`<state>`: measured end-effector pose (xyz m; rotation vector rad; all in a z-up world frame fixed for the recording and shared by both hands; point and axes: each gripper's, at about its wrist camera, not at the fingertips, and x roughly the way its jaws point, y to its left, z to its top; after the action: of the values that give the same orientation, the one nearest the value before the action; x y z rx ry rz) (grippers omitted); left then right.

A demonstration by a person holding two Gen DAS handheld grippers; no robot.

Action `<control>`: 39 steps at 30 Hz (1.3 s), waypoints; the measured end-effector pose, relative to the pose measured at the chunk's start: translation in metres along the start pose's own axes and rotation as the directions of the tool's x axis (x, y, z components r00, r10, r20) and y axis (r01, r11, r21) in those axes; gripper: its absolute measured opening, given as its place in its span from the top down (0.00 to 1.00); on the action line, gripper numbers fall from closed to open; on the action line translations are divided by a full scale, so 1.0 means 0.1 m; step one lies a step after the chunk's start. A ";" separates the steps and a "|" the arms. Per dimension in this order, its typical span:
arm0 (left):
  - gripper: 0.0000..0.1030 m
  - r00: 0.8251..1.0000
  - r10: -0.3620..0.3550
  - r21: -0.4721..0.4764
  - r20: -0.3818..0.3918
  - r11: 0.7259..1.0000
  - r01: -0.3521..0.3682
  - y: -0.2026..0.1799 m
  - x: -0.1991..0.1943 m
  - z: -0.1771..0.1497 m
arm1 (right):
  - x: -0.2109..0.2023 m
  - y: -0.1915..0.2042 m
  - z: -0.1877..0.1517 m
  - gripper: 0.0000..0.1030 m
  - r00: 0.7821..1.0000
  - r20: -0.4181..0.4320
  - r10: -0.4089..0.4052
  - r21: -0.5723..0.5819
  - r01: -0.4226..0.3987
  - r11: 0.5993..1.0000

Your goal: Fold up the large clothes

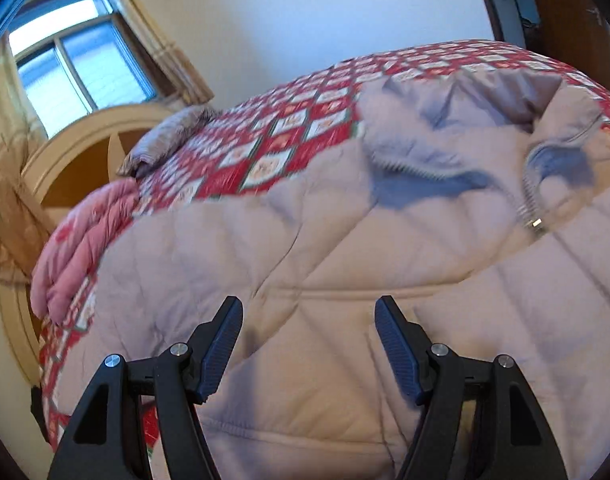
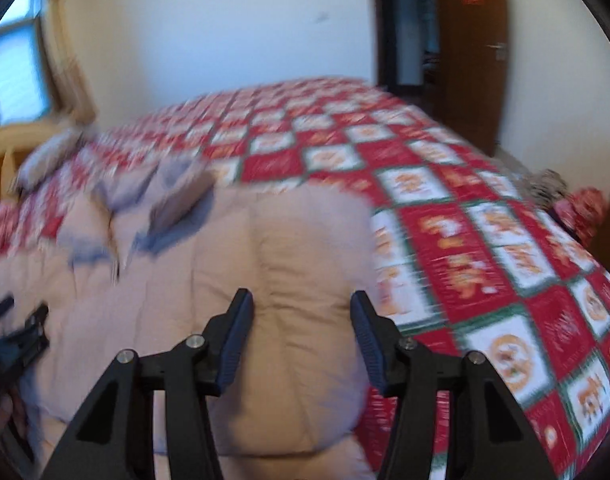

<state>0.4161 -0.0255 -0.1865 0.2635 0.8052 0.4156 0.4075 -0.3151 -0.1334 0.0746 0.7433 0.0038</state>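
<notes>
Your left gripper jaws wide over the padded coat at lower centre, right gripper jaws parted, empty, above its sleeve, bed beneath.

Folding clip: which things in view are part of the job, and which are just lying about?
Part of the job:
- pale padded jacket, spread on the bed
- left gripper, open
- right gripper, open

Just lying about:
- red patterned bedspread
- pink quilt
- pillow
</notes>
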 end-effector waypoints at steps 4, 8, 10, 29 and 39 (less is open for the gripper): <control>0.23 1.000 -0.022 -0.067 -0.019 0.998 0.021 0.19 0.11 -0.05 | 0.25 0.17 -0.20 0.47 0.998 -0.057 0.004 -0.065 -0.007 0.998; 0.19 0.998 -0.049 -0.100 -0.040 0.994 0.045 0.24 0.22 -0.08 | 0.36 0.30 -0.36 0.46 0.996 -0.046 -0.075 -0.144 0.067 0.987; 0.17 0.998 -0.053 -0.113 -0.045 0.992 0.048 0.24 0.26 -0.10 | 0.37 0.32 -0.38 0.46 0.995 -0.041 -0.096 -0.162 0.088 0.983; 0.08 0.965 -0.233 -0.305 0.123 0.916 0.260 0.63 -0.39 0.15 | -0.17 0.20 -0.17 0.16 0.988 0.138 -0.067 -0.021 0.071 0.997; 0.07 0.981 -0.192 -0.066 0.016 0.979 0.193 -0.12 -0.04 -0.10 | 0.49 0.27 -0.23 0.36 0.995 -0.025 -0.097 -0.109 0.094 0.990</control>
<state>0.4096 -0.0372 -0.1955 0.1235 0.7979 0.2585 0.4283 -0.2854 -0.1814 -0.0640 0.7746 -0.0463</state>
